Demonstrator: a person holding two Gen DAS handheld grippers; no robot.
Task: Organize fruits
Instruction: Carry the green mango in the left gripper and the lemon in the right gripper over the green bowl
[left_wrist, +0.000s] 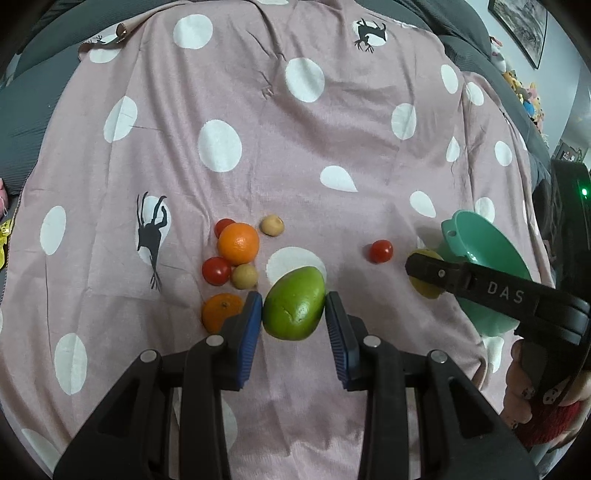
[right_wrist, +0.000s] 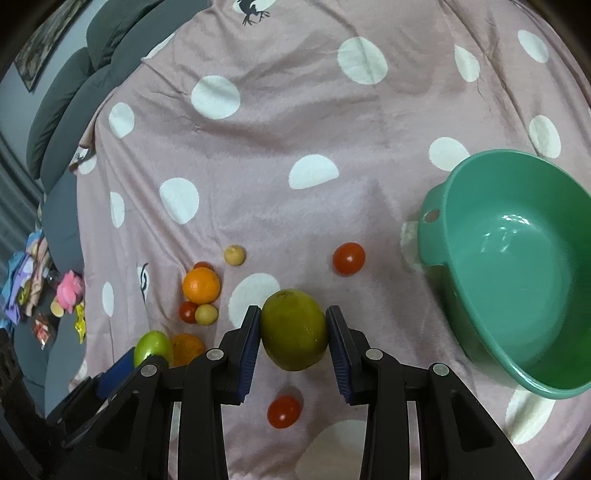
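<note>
Black right gripper (left_wrist: 421, 266) arm apparently reads "DAS".

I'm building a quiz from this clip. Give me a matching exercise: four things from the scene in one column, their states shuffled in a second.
1. bright green fruit
2. yellow-green fruit
3. green basin
4. large orange

A. empty
B. held in the right gripper
C. lying on the cloth among tomatoes
D. held in the left gripper

Pairs: 1-D, 2-B, 3-A, 4-C
</note>
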